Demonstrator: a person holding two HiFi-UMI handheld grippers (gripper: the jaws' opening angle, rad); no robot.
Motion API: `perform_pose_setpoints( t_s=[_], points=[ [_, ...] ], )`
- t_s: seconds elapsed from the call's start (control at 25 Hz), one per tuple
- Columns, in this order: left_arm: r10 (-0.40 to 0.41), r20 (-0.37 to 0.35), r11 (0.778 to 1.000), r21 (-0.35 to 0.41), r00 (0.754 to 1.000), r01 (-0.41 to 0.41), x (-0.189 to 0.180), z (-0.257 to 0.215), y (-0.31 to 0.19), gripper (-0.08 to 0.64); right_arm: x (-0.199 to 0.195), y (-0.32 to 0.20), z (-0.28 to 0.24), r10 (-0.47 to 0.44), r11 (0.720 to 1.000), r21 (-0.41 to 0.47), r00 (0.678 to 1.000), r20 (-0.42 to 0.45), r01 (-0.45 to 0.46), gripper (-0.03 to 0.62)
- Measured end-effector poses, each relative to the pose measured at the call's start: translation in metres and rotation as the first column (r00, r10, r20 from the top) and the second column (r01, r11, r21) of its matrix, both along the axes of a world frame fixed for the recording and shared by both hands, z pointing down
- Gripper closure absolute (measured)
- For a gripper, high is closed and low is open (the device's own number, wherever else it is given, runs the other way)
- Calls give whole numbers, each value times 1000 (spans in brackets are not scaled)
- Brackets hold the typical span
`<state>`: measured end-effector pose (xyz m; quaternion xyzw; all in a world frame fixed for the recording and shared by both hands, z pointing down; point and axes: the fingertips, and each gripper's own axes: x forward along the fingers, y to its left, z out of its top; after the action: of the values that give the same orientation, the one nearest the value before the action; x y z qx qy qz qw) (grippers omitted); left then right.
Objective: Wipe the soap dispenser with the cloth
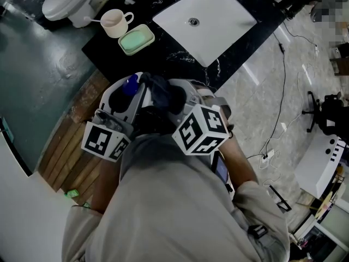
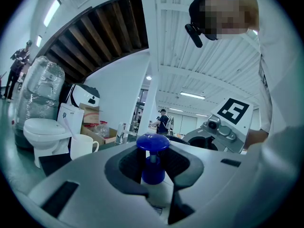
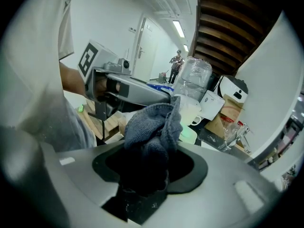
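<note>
Close to the person's chest, the left gripper (image 2: 154,175) is clamped on the soap dispenser (image 2: 153,144), just below its blue pump head. Just beside it, the right gripper (image 3: 147,175) pinches a bunched dark cloth (image 3: 152,127), angled down toward the dispenser. Beyond them, the black counter (image 1: 106,53) holds a green soap dish (image 1: 136,39), a white mug (image 1: 115,22) and a white basin (image 1: 206,21).

Black marble surface (image 1: 163,51) has 1 white sink (image 1: 218,31), 1 mug (image 1: 115,22), 1 green soap dish (image 1: 136,39) on it.
</note>
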<state>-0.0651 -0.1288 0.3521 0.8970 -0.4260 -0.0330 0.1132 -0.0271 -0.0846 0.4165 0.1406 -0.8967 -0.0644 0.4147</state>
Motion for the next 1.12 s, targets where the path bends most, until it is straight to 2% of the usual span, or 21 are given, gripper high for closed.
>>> perform_pose_setpoints(
  t_s=[0.76, 1.12],
  points=[
    [19, 28, 1000, 17, 999, -19, 11, -2, 3, 474, 3, -12, -11, 93, 995, -53, 989, 119, -87, 397],
    [26, 24, 999, 27, 999, -27, 17, -1, 5, 474, 9, -15, 9, 126, 989, -96, 986, 112, -116, 397]
  ],
)
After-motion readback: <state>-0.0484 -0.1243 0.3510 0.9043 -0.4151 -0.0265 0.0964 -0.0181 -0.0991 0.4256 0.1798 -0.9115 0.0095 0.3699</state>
